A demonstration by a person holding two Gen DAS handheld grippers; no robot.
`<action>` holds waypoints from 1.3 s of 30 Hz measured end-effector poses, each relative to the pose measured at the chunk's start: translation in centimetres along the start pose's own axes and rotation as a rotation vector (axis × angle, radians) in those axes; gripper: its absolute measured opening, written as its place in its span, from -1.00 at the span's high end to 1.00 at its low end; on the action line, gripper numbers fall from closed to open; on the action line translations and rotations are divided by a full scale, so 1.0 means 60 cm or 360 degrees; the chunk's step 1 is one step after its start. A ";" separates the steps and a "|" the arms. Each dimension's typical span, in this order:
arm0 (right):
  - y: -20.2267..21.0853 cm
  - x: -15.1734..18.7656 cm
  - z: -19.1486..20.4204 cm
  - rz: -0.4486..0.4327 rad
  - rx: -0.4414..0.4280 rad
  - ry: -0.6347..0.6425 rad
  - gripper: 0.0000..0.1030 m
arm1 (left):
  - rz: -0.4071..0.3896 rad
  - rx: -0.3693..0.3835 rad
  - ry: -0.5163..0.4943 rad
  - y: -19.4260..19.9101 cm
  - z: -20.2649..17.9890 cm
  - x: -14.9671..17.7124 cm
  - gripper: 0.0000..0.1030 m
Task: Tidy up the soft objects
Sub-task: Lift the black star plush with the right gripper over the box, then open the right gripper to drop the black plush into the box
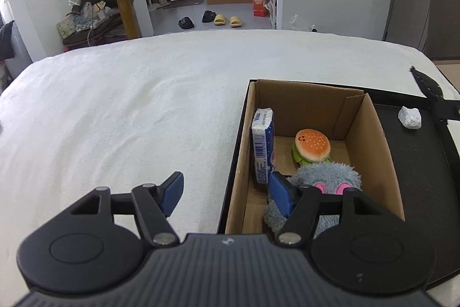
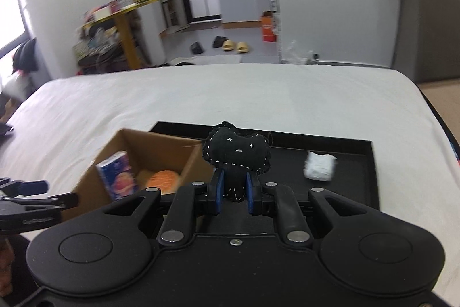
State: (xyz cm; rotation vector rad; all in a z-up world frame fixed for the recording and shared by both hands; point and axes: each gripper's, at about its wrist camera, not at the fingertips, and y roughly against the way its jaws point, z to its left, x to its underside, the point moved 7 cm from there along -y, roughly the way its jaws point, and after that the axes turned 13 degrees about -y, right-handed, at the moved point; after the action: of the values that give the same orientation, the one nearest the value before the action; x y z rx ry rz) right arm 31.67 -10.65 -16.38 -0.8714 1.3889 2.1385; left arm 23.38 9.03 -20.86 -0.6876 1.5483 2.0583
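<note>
While the right hand-held gripper (image 2: pixel 233 196) is above the flat black tray (image 2: pixel 353 177), its blue pads are pressed narrow on the lower part of a small black felt toy w/ white stitches (image 2: pixel 237 154), which stands up between them, clear of the tray. A crumpled white paper ball (image 2: pixel 319 165) lies on the tray, to the right of the toy. The open brown cardboard box (image 1: pixel 371 134) sits on the tray's left part, on the white bed (image 1: pixel 115 105). Inside it are a blue-and-white tissue pack (image 1: pixel 263 146) standing at the left wall, a plush burger toy (image 1: pixel 312 146) and a fluffy grey-blue toy w/ pink eyes (image 1: pixel 327 177). The left hand-held gripper (image 1: pixel 225 193) is wide, holding nothing, w/ one finger over the bed and the other over the box.
</note>
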 end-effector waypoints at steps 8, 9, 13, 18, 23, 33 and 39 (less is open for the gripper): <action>-0.007 -0.004 0.064 0.0034 0.0019 0.0125 0.68 | 0.0010 0.0107 0.0083 -0.006 0.012 0.009 -0.23; -0.010 -0.002 0.072 0.0041 0.0028 0.0142 0.68 | 0.0012 0.0118 0.0090 -0.007 0.013 0.010 -0.19; -0.017 0.008 0.100 0.0072 0.0047 0.0205 0.67 | 0.0021 0.0160 0.0110 -0.010 0.016 0.015 -0.06; -0.025 0.019 0.128 0.0103 0.0059 0.0285 0.66 | 0.0071 0.0205 0.0142 -0.021 0.020 0.023 0.61; -0.031 0.025 0.149 0.0127 0.0060 0.0333 0.66 | 0.0057 0.0254 0.0143 -0.022 0.015 0.024 0.83; -0.047 0.030 0.155 0.0161 0.0142 0.0358 0.45 | 0.0047 0.0279 0.0182 -0.019 0.020 0.027 0.84; -0.031 0.026 0.134 0.0131 0.0162 0.0329 0.33 | 0.0046 0.0272 0.0179 -0.020 0.018 0.025 0.84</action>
State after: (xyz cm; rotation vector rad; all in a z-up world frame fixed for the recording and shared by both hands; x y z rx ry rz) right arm 29.67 -2.47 -16.30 -1.0358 1.6468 2.0629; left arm 22.89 10.47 -22.45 -0.7310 1.7828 1.9080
